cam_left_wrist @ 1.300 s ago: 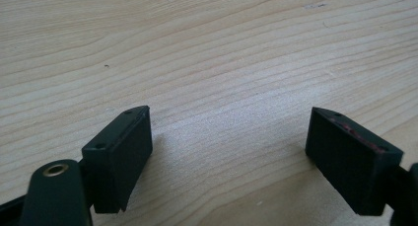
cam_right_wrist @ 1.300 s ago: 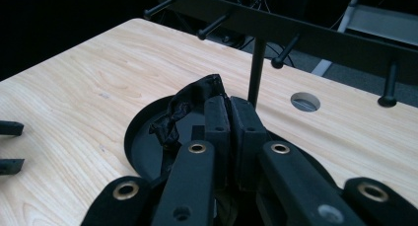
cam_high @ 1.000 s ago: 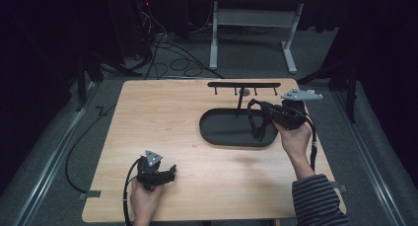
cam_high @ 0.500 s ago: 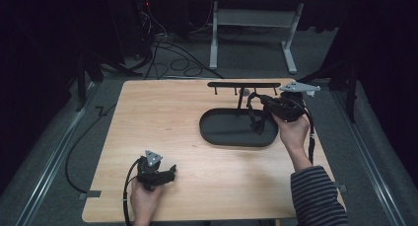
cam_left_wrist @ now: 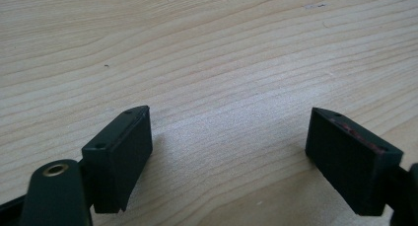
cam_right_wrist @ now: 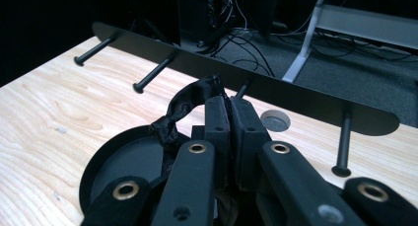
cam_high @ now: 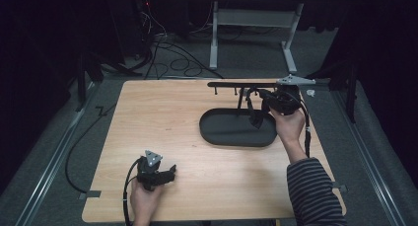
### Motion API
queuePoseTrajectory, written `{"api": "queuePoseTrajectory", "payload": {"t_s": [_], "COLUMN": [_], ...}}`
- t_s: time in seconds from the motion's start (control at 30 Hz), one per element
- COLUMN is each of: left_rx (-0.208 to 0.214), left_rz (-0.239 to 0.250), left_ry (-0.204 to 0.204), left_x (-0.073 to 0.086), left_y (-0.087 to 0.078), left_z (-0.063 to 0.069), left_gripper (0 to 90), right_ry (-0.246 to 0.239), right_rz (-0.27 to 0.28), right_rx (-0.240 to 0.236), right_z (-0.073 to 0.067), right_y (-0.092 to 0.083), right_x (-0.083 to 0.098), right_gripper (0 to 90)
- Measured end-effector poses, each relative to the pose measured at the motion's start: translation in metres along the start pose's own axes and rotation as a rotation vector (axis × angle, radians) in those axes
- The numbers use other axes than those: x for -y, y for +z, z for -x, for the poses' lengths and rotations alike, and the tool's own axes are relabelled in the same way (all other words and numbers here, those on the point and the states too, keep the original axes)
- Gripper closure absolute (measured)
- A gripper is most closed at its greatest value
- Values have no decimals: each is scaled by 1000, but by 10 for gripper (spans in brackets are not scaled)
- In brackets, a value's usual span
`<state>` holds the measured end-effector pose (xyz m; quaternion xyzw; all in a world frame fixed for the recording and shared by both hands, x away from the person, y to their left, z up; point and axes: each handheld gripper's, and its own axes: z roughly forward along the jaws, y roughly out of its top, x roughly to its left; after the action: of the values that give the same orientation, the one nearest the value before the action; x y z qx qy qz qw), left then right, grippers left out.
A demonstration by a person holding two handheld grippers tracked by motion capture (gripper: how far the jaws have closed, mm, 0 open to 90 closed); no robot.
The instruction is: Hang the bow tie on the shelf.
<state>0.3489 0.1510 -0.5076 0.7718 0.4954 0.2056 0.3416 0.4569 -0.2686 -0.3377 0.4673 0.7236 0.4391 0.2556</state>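
My right gripper (cam_high: 254,103) (cam_right_wrist: 227,105) is shut on a black fabric loop (cam_right_wrist: 183,107), which droops from the jaws to the left over the black oval tray (cam_high: 217,136) (cam_right_wrist: 111,159). The loop (cam_high: 255,118) hangs just in front of a black rack bar (cam_high: 236,84) (cam_right_wrist: 296,95) with several pegs pointing toward me. The jaw tips sit close below the bar, between two pegs. My left gripper (cam_high: 170,170) (cam_left_wrist: 229,142) rests low on the wooden table (cam_high: 162,122) at the near left, jaws wide open over bare wood (cam_left_wrist: 222,78).
The rack stands along the table's far right edge, on a post by the tray. A round hole (cam_right_wrist: 275,120) lies in the table under the bar. Cables and a metal stand leg (cam_high: 213,38) are on the floor behind the table.
The right hand has carried the black loop away from the tray's middle, back and right toward the rack bar, and slightly up. The left hand has not moved.
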Motion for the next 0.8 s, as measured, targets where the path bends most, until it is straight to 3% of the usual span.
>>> {"api": "queuePoseTrajectory", "payload": {"t_s": [0.47,0.8], "left_rx": [0,0], "left_rz": [0,0], "left_ry": [0,0], "left_x": [0,0], "left_y": [0,0], "left_z": [0,0], "left_gripper": [184,185], "right_ry": [35,53], "right_rz": [-22,-53], "right_rx": [64,75], "right_z": [13,17], "right_y": [15,21], "right_x": [1,4], "right_gripper": [879,865]}}
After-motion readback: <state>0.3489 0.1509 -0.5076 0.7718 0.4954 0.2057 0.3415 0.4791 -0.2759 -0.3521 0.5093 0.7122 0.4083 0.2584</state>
